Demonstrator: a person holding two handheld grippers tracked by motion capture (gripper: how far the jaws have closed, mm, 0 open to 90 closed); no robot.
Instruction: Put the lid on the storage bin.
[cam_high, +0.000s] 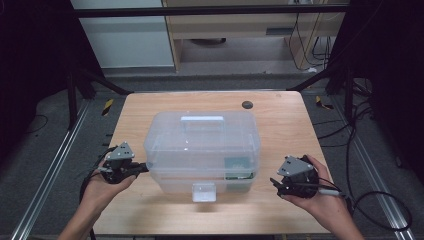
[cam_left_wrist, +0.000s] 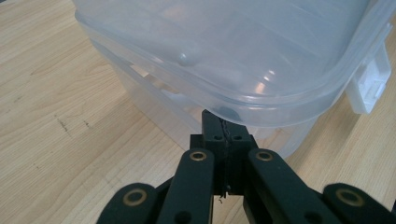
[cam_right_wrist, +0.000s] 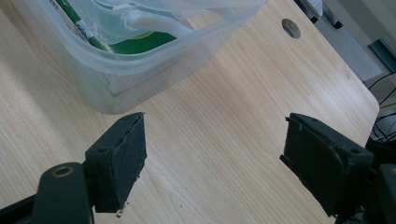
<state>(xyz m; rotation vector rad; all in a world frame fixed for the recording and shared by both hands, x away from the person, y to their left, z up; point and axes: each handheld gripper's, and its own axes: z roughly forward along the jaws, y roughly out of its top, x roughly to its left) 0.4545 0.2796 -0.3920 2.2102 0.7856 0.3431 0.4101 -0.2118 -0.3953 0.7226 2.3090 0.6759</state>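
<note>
A translucent plastic storage box (cam_high: 202, 150) with a closed lid, a top handle (cam_high: 202, 119) and a white front latch (cam_high: 204, 191) sits mid-table. A green-and-white item (cam_high: 237, 168) shows through its right side. My left gripper (cam_high: 145, 166) is shut with nothing between its jaws, and its tips rest under the lid's rim (cam_left_wrist: 261, 105) at the box's left side. In the left gripper view the closed tips (cam_left_wrist: 223, 126) sit right against the box wall. My right gripper (cam_high: 274, 184) stands open to the right of the box (cam_right_wrist: 135, 46), apart from it, over bare wood (cam_right_wrist: 212, 135).
The wooden table (cam_high: 280, 125) has a dark round hole (cam_high: 247, 105) behind the box. Black frame legs and cables lie on the grey floor around the table. Bare wood lies to both sides and in front of the box.
</note>
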